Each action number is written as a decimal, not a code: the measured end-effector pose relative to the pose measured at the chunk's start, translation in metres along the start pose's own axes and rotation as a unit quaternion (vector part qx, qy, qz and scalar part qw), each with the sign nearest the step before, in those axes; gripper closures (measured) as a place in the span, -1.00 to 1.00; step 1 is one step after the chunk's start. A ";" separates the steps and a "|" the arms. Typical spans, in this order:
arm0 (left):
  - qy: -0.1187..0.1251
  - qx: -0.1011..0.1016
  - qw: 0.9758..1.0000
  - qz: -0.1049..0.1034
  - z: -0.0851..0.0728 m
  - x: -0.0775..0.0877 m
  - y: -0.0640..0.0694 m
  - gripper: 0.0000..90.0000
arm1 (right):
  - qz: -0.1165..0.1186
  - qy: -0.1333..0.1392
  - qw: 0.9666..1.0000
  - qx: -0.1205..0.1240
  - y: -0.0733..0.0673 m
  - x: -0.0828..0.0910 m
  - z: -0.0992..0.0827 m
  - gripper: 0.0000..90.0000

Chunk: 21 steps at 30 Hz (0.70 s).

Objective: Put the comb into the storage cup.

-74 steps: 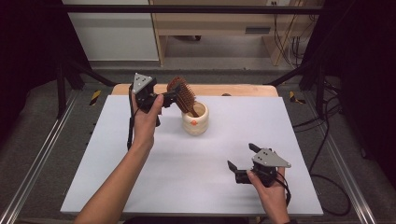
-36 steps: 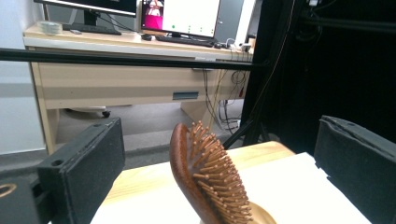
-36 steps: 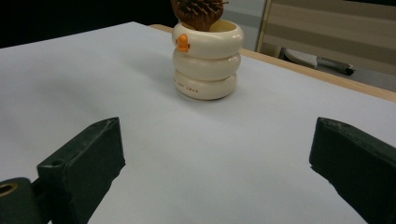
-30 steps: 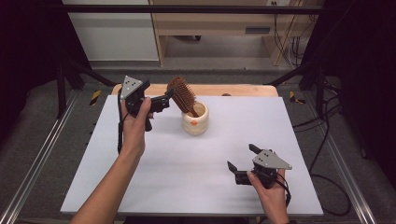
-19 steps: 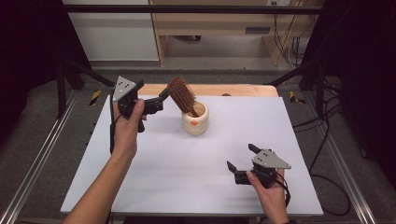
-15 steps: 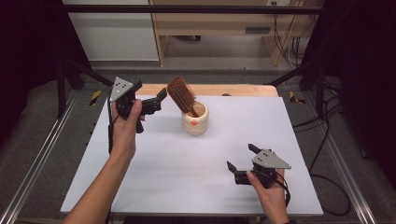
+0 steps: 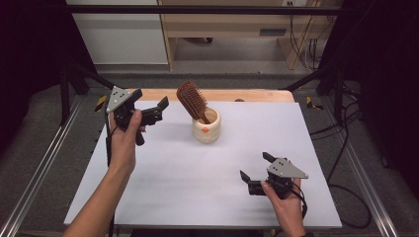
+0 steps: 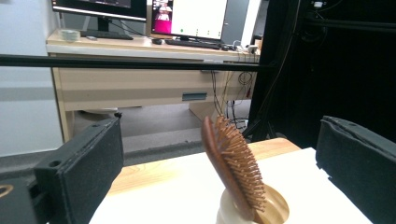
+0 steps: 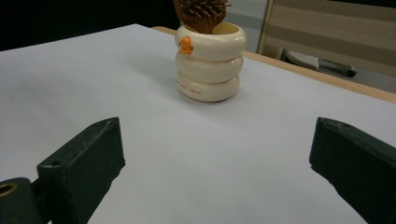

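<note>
A brown wooden hairbrush (image 7: pixel 191 100) stands handle-down and leaning left in a cream ringed cup (image 7: pixel 206 127) near the table's far middle. My left gripper (image 7: pixel 161 110) is held up in the air to the left of the brush, open, with nothing between its jaws. In the left gripper view the brush (image 8: pixel 229 163) and the cup (image 8: pixel 264 212) sit beyond the wide-apart fingers (image 8: pixel 86 168). My right gripper (image 7: pixel 255 166) rests open at the front right, empty. Its view looks across the table at the cup (image 9: pixel 210 65), which has an orange mark, and the brush (image 9: pixel 201 13).
The white tabletop (image 7: pixel 173 187) has a wooden strip (image 7: pixel 247 95) along its far edge. Metal rails (image 7: pixel 44 168) run down both sides. Cables (image 7: pixel 346 163) hang off the right side. A desk with monitors (image 8: pixel 187 18) stands behind.
My left gripper has drawn back to the left and risen, away from the hairbrush it was at earlier. The brush stays in the cup. The right gripper has not moved.
</note>
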State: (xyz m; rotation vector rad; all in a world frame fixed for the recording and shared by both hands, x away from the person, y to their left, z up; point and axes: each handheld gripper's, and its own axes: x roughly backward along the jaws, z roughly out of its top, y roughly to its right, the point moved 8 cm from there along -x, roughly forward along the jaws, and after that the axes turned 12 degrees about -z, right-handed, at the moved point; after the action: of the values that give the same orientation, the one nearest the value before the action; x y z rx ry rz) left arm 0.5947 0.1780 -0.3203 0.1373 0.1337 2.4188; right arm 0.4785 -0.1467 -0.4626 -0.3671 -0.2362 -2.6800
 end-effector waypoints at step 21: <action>0.009 0.010 1.000 0.017 -0.007 0.029 -0.019 -0.98 | 0.000 0.000 1.000 -0.002 0.000 -0.001 0.000 -0.92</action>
State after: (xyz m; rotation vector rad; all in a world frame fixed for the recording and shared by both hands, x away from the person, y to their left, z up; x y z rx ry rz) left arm 0.5840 0.2109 -0.3279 0.1292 0.1654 2.4542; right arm 0.4792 -0.1465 -0.4627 -0.3669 -0.2310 -2.6810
